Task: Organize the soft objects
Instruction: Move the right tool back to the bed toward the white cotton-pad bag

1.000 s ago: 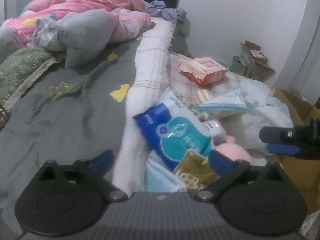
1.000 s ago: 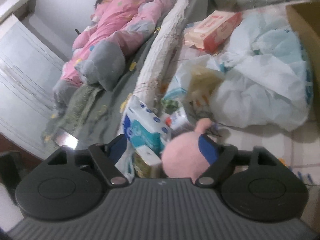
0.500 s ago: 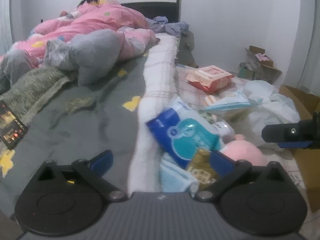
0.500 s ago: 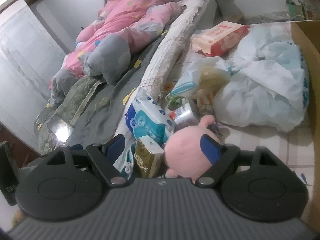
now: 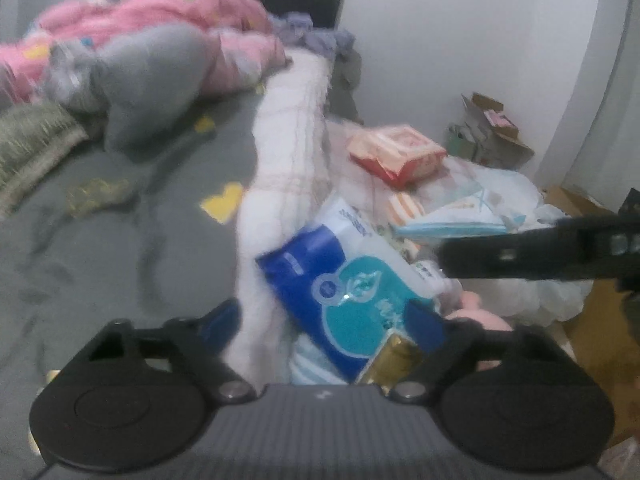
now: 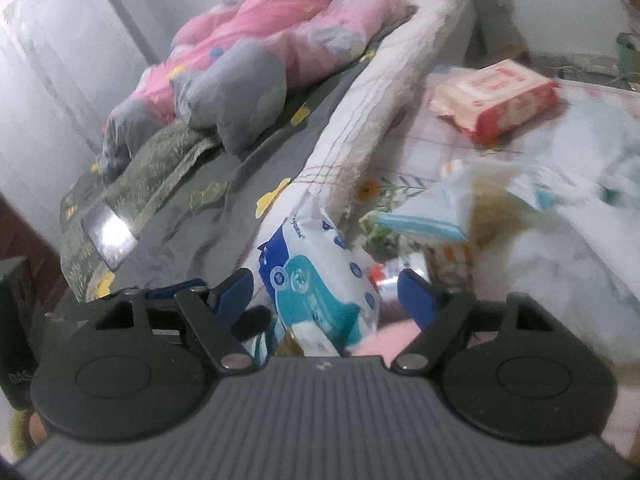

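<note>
Blue-and-teal tissue pack (image 5: 352, 292) lies between the spread fingers of the left gripper (image 5: 324, 320), not yet pinched.

Left gripper's jaws have just been closing, yet the pads are clear of the pack; its long axis runs from upper left to lower right, the lower end pointing toward the right finger. The right gripper (image 6: 328, 292) is also spread, its jaws closing, with the pink plush (image 6: 384, 340) low beside its right finger. Both may grab the same pack, or catch the gold box (image 5: 394, 360) too.
</note>
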Tool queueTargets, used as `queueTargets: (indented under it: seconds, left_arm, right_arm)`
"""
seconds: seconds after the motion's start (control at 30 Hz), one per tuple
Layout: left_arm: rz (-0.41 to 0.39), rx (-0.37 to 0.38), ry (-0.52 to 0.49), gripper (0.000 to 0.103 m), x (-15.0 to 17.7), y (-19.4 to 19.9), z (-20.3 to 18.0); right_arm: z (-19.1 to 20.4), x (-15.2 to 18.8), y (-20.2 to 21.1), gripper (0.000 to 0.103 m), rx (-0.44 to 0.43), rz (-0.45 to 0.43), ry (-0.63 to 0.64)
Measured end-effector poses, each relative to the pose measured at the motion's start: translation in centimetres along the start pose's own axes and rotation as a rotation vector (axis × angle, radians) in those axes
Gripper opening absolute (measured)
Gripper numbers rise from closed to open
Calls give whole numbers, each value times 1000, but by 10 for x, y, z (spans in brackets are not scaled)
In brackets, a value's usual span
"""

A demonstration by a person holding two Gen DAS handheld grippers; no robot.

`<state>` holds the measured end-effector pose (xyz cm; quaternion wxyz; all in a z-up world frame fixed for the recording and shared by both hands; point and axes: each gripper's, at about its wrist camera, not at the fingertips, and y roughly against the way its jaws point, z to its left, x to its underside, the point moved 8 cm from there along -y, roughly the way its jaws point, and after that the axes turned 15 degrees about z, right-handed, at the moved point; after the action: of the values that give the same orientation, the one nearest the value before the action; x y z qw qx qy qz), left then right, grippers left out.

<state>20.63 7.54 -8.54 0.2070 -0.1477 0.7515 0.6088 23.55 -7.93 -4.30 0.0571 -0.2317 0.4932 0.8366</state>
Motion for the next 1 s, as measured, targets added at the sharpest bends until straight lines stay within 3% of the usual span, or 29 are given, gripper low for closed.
queueTargets:
  seconds: [0.03, 0.1, 0.3, 0.53, 0.8, 1.0]
  left_arm:
    - [26, 20, 8, 73, -2, -7, 0]
    - [61, 42, 13, 69, -4, -16, 0]
    - [110, 58, 17, 64, -6, -30, 1]
    - [17, 23, -15, 64, -18, -6, 6]
    - [-83, 105, -79, 64, -47, -1, -19]
    - [-94, 105, -243, 66, -58, -14, -56]
  right_arm:
    - [2, -6, -8, 75, 4, 17, 12]
    - [5, -15, -24, 73, 17, 44, 37]
    - [6, -30, -51, 66, 23, 96, 54]
    - [-7, -28, -6, 66, -16, -13, 6]
    - [-71, -42, 47, 64, -23, -145, -221]
    - [-105, -43, 39, 58, -59, -131, -359]
